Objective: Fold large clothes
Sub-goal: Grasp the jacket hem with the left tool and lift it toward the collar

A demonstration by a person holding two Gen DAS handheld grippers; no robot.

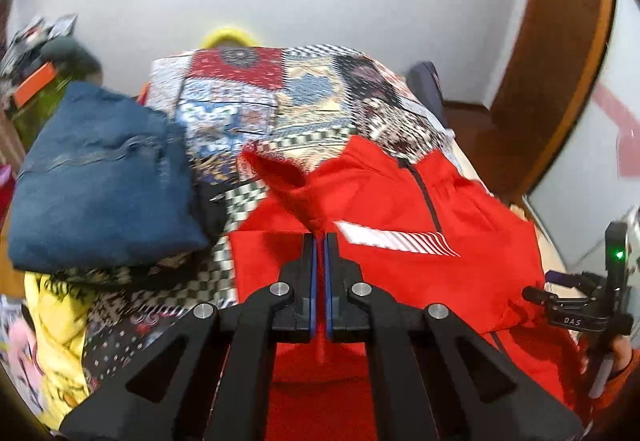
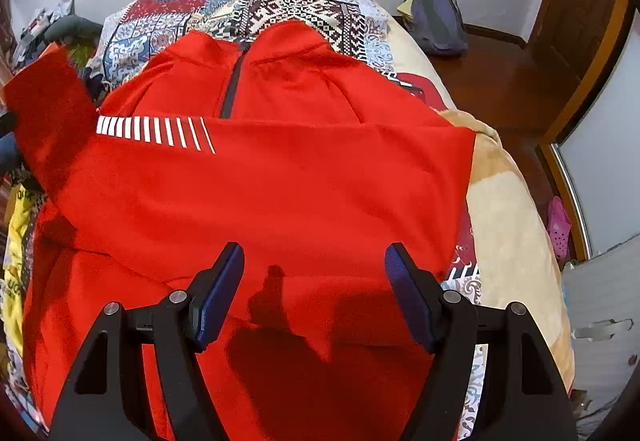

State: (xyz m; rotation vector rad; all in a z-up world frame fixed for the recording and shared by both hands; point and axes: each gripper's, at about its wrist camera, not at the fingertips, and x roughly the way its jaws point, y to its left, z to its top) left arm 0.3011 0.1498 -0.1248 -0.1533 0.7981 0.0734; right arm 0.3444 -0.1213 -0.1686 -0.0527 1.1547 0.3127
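Note:
A red zip-neck top (image 2: pixel 288 169) with white chest stripes lies front up on the patchwork bedspread (image 2: pixel 280 1). It also shows in the left wrist view (image 1: pixel 400 201). My left gripper (image 1: pixel 320 241) is shut on the top's left sleeve (image 1: pixel 280 177) and holds it lifted over the body of the garment. The lifted sleeve shows at the left of the right wrist view (image 2: pixel 44 109). My right gripper (image 2: pixel 314 261) is open and empty, hovering just above the lower front of the top. The right gripper also shows at the right edge of the left wrist view (image 1: pixel 580 305).
Folded blue jeans (image 1: pixel 104 177) lie on the bed left of the top, with a yellow garment (image 1: pixel 56 317) below them. A dark backpack (image 2: pixel 438 17) sits on the floor by the wall. A beige blanket (image 2: pixel 508 217) covers the bed's right edge. A wooden door (image 1: pixel 560 61) stands at right.

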